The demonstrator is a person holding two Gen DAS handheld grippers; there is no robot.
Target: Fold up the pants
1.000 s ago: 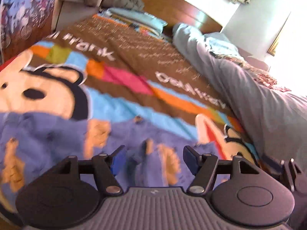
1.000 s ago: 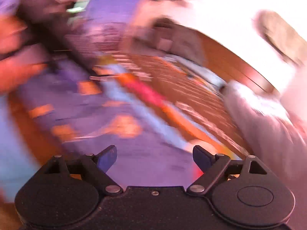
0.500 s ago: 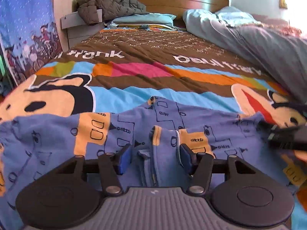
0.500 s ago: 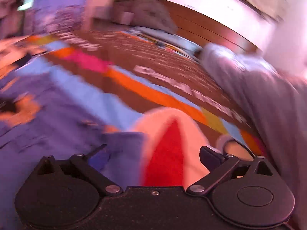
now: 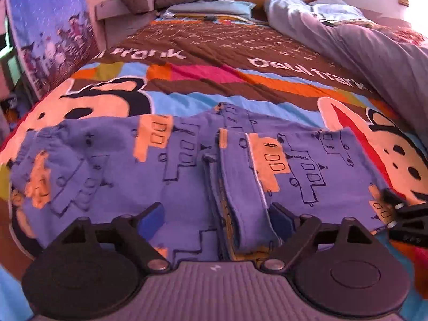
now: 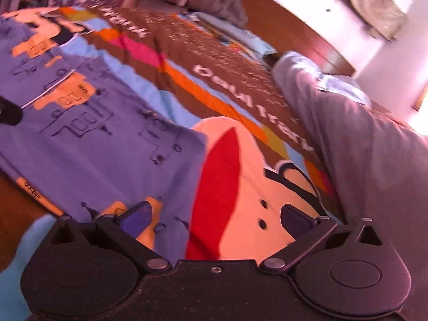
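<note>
Both hand-held grippers (image 5: 214,218) (image 6: 214,218) open at pants (image 5: 187,160) near edge; bedspread (image 5: 214,85) beyond.

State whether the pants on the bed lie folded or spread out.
Spread out: the pants lie flat across the bedspread, with only a raised crease down the middle.

Daylight floods in from the upper right, blowing the wall (image 6: 347,18) to white glare — the source itself, perhaps a window, is washed out. A pink-violet cast tints both views. The left wrist view is fairly sharp; the right smears with motion blur, fisheye bending every edge.
</note>
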